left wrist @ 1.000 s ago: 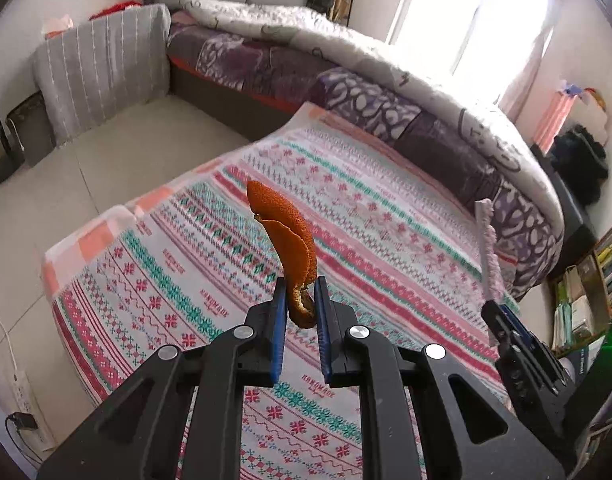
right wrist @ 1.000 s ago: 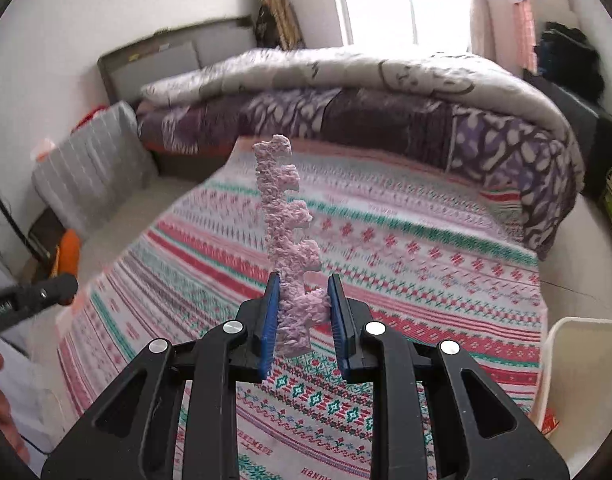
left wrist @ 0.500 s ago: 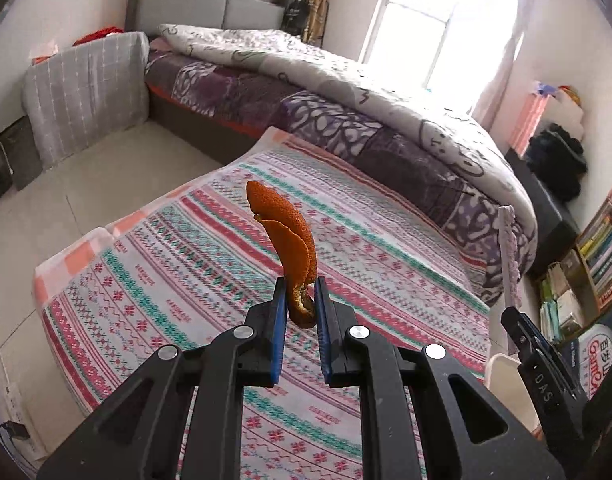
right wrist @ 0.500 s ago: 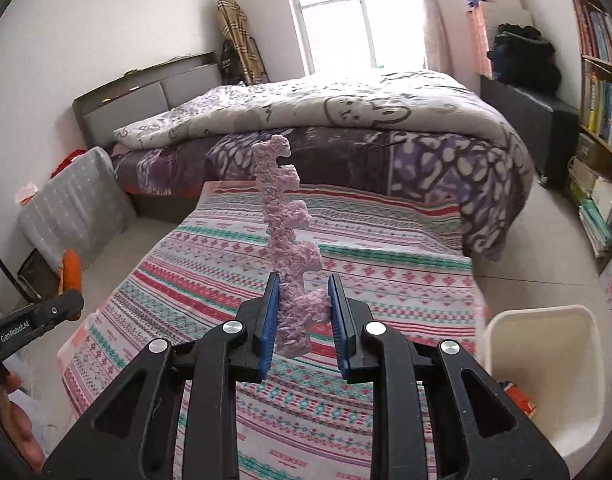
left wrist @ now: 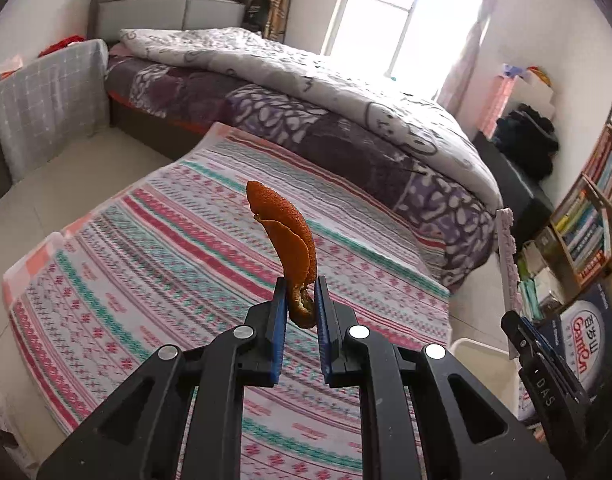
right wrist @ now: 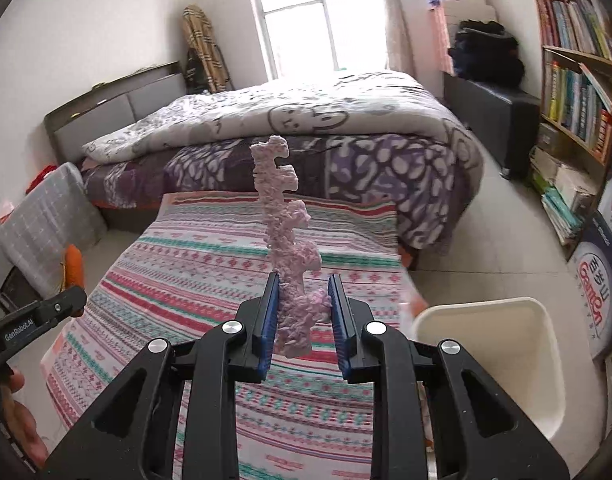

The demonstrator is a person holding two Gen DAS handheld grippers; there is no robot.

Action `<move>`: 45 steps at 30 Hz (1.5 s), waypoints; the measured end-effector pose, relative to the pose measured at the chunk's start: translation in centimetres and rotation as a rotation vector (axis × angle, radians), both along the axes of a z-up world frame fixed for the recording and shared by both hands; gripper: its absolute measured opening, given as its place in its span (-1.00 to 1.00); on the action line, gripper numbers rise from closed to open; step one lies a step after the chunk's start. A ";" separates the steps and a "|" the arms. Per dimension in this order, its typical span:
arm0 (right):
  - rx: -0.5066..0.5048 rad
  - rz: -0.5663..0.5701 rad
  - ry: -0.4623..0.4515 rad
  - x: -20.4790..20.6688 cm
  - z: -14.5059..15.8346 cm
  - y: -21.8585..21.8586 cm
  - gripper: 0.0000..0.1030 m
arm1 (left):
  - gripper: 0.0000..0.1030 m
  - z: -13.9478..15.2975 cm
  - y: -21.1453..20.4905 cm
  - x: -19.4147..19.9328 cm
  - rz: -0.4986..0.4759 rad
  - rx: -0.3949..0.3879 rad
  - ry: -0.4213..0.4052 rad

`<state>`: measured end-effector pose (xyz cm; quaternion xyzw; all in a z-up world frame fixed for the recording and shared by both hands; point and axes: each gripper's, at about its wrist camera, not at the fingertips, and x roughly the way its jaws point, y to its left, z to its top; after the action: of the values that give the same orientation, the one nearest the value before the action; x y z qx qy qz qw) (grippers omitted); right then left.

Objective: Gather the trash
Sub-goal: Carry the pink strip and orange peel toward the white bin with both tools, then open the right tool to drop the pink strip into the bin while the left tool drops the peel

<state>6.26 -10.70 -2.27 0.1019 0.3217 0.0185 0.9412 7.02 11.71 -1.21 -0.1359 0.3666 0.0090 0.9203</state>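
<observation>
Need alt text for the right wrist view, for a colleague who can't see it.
The right gripper grips a jagged pink foam strip upright over a striped blanket. A white bin stands lower right; a bed lies behind.

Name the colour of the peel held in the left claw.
Orange; the peel, pinched in the left claw, shows best in the left wrist view.

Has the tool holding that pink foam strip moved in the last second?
Yes. The right tool has swung rightward toward the white bin, which now fills more of its view.
</observation>
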 end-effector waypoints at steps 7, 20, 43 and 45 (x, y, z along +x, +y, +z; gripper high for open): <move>0.025 -0.089 0.034 -0.5 -0.4 -4.6 -0.54 | -0.73 -0.4 -3.3 0.3 -0.052 -0.001 0.001; 0.067 -0.322 0.176 -1.4 -2.8 -13.5 -0.52 | -0.73 -1.4 -9.9 0.3 -0.166 0.008 0.015; 0.050 -0.555 0.178 -5.1 -2.8 -22.8 0.46 | -0.71 -5.3 -22.8 0.0 -0.428 -0.004 0.110; 0.041 -0.574 0.171 -5.5 -2.6 -23.3 0.62 | -0.57 -5.8 -23.7 0.1 -0.453 -0.022 0.133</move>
<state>0.81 -34.00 -4.92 0.2089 0.3574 -0.2505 0.8752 7.08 -12.03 -7.03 -0.0590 0.4476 -0.1929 0.8712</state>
